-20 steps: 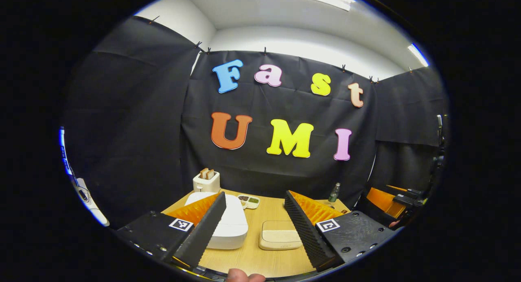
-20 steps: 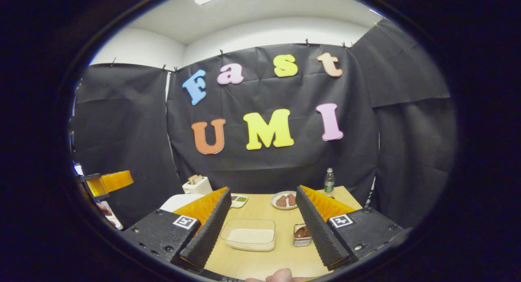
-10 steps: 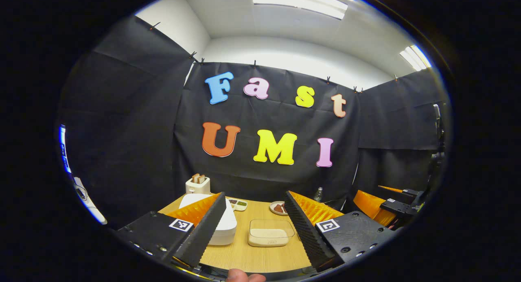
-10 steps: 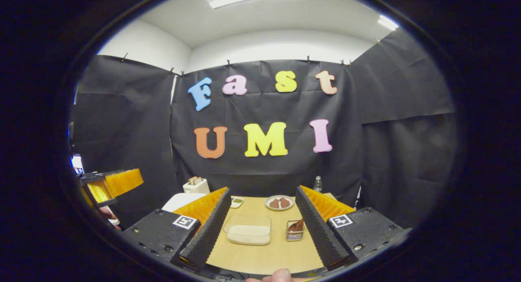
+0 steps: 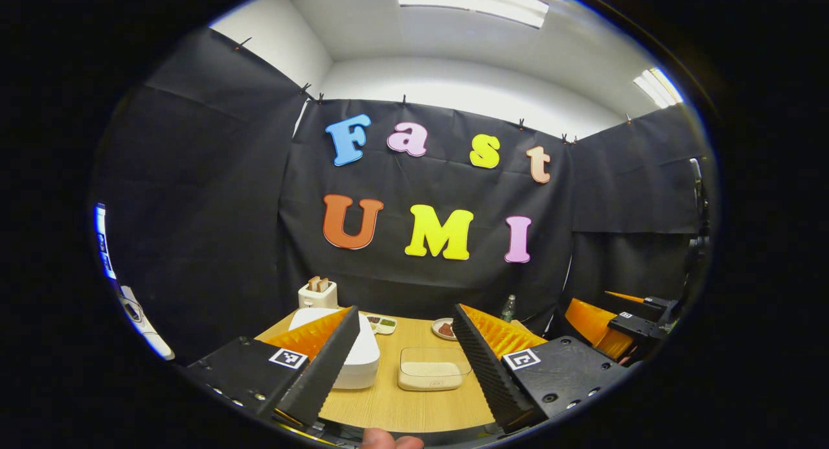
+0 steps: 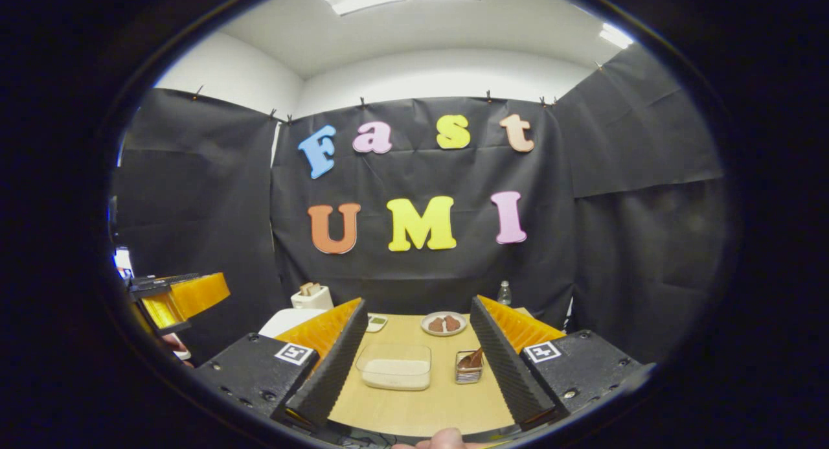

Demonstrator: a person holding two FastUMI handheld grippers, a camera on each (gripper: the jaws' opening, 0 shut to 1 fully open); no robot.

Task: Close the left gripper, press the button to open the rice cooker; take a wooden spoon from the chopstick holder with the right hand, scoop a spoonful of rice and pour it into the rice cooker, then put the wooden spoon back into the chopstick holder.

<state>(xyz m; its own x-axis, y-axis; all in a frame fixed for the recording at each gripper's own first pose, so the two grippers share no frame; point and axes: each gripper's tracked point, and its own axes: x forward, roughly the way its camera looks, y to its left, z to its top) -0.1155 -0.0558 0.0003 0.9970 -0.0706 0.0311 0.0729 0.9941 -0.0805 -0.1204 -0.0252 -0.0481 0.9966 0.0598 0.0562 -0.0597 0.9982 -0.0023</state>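
Both tongs have drawn back from the rice cooker (image 5: 363, 352). The rice box (image 5: 432, 375) and plate (image 6: 443, 324) now sit farther off, with more tabletop (image 6: 421, 410) showing.

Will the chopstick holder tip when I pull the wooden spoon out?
Possibly. The chopstick holder looks small and light, so it may slide or tip. The wooden spoon leans against its rim; lifting straight up looks safer than dragging sideways.

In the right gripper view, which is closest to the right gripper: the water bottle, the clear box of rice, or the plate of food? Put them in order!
1. Clear box of rice, right between the right gripper's fingers.
2. Plate of food, mid-table, behind the box.
3. Water bottle, at the table's far edge, right, by the wall.
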